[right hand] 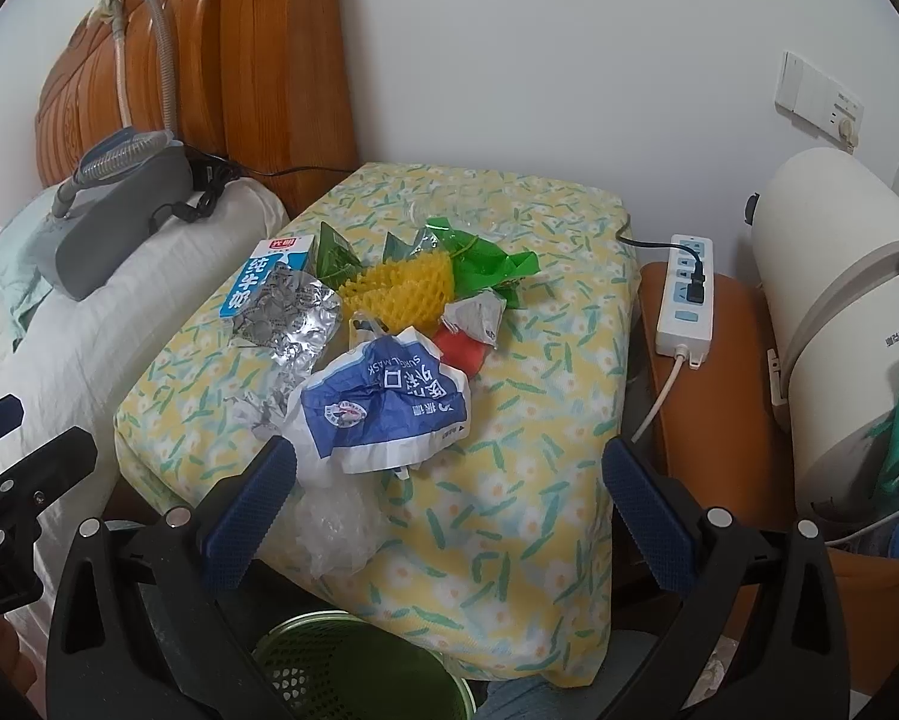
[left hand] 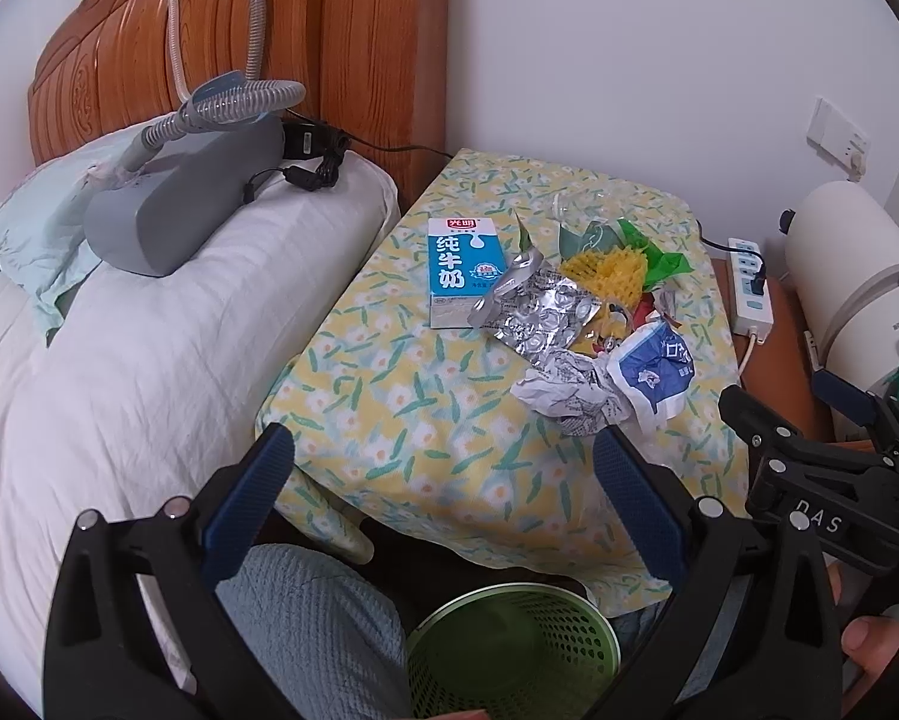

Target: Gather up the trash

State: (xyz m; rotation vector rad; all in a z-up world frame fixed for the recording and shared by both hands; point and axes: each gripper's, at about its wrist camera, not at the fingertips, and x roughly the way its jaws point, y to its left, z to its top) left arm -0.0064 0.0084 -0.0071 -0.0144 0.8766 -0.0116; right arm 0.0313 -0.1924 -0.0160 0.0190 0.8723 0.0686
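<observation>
Both hand-held grippers released and empty; crumpled blue-and-white surgical-mask wrapper (right hand: 383,405) lies at near edge of floral-cloth counter (right hand: 539,420), just ahead-left of right hand-held gripper (right hand: 449,486), nearer than left hand-held gripper (left hand: 443,486); green mesh bin (right hand: 359,666) below.

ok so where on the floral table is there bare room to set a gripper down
Free: the near front strip of the floral tablecloth, between the milk carton and the front edge, and the right side toward the power strip. Crowded: the middle, where the foil blister pack, yellow foam net, green wrappers and blue mask packet overlap.
</observation>
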